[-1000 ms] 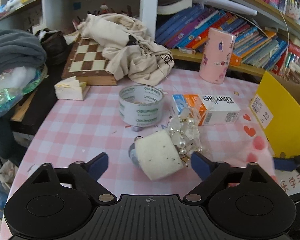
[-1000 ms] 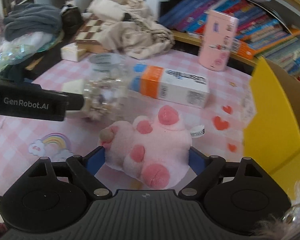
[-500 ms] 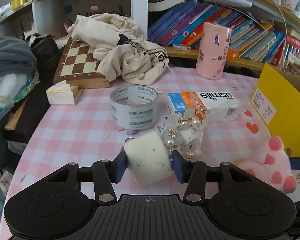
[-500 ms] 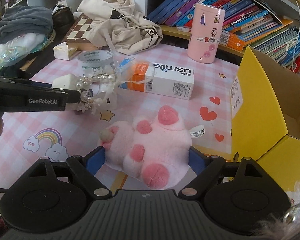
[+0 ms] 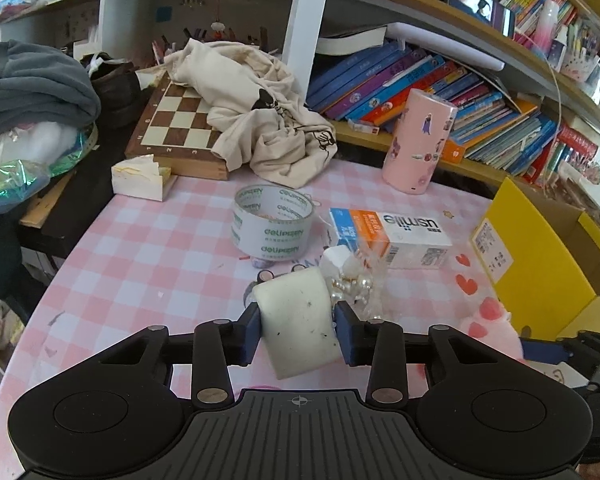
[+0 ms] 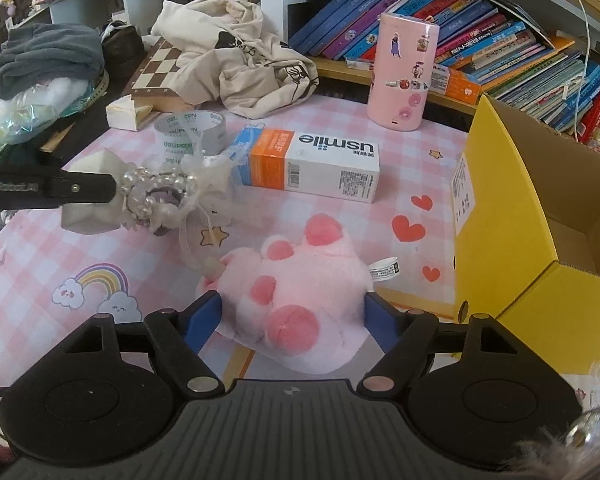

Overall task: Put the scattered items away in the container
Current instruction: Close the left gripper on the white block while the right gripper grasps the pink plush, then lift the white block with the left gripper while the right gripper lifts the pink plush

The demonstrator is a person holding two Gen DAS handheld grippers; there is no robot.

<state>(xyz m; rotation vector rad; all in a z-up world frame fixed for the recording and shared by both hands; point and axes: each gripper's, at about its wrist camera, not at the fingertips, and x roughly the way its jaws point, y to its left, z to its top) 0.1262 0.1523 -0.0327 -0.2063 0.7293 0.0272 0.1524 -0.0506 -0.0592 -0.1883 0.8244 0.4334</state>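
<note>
My left gripper [image 5: 297, 326] is shut on a white cushion with a pearl bracelet [image 5: 300, 316] and holds it above the pink checked table [image 5: 148, 264]; it also shows in the right wrist view [image 6: 152, 200]. My right gripper [image 6: 294, 316] is open around a pink plush paw [image 6: 296, 296] that lies on the table; its blue fingers stand just beside the plush. The plush also shows in the left wrist view [image 5: 488, 320]. The yellow cardboard box [image 6: 512, 240] stands open at the right, also in the left wrist view [image 5: 540, 264].
A tape roll [image 5: 272, 220], a usmile box [image 5: 388, 236], a pink cylinder [image 5: 418, 146] and a small white box [image 5: 140, 178] are on the table. A chessboard [image 5: 176, 124] under a beige cloth [image 5: 260, 108] and bookshelves [image 5: 440, 76] line the back.
My left gripper closed on the white cushion with the bracelet and lifted it off the table. The right gripper stayed open around the pink plush.
</note>
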